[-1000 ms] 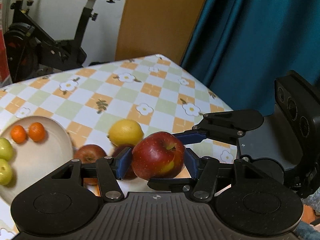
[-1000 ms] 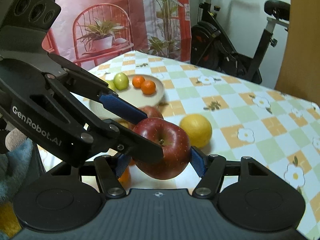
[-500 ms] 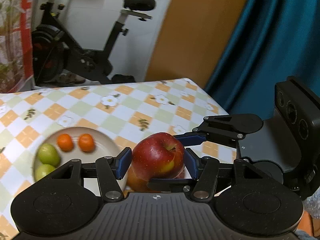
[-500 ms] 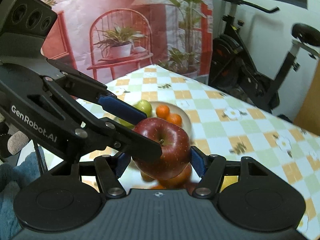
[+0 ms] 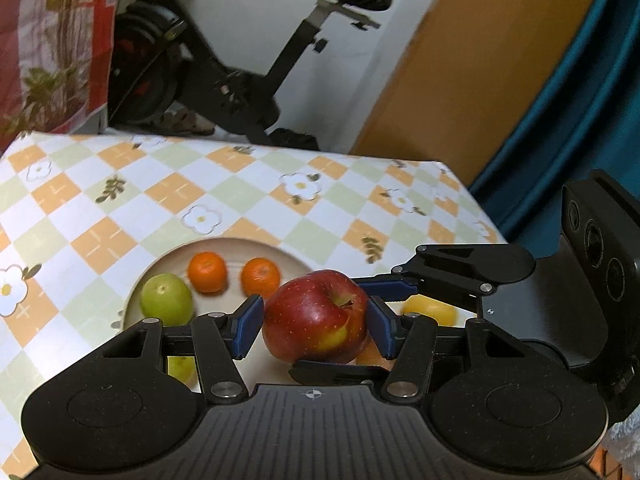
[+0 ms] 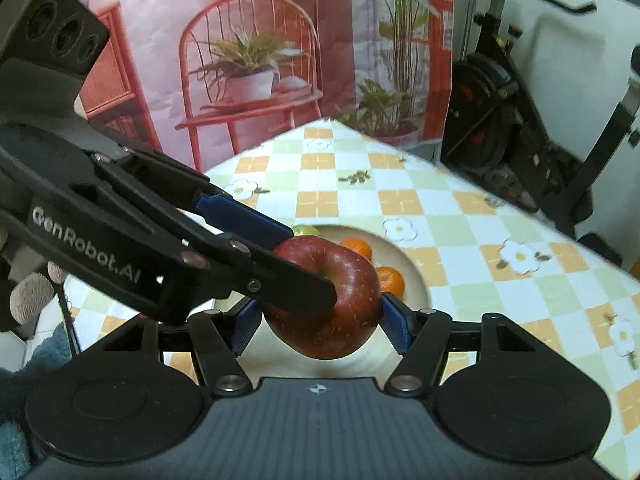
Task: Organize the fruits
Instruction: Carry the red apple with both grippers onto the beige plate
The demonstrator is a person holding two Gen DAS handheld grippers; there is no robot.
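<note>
Two grippers meet on one red apple (image 5: 316, 316), which hangs above the plate (image 5: 256, 246).

Left wrist view. My left gripper (image 5: 314, 330) has its blue pads (image 5: 249, 330) on either side of the apple; the right-hand pad touches the skin, while the left-hand pad shows a thin gap, so I cannot tell whether this pair truly grips. The right gripper (image 5: 360, 320) reaches in from the right, one finger over the apple's far shoulder and one under its base. The beige plate behind holds a green fruit (image 5: 166, 299) and two mandarins (image 5: 207, 272), side by side. A second green fruit (image 5: 182, 370) shows only through my gripper's linkage. A yellow fruit (image 5: 430, 312) beside the plate is half covered by the right gripper's finger; an orange patch under the apple I cannot identify. The checked tablecloth (image 5: 100, 216) runs back to an exercise bike (image 5: 224, 68) and a teal curtain (image 5: 560, 100).

Right wrist view. My right gripper (image 6: 320, 322) presses both blue pads against the apple (image 6: 340, 316), holding it clear above the plate (image 6: 408, 276). The left gripper (image 6: 296, 264) crosses from the left, its lower finger lying over the apple's stem hollow and its upper pad at the apple's top. The mandarins (image 6: 390, 280) are partly hidden by the apple; of the green fruit (image 6: 306, 230), only a sliver shows. A printed backdrop (image 6: 248, 60) stands beyond the table.
</note>
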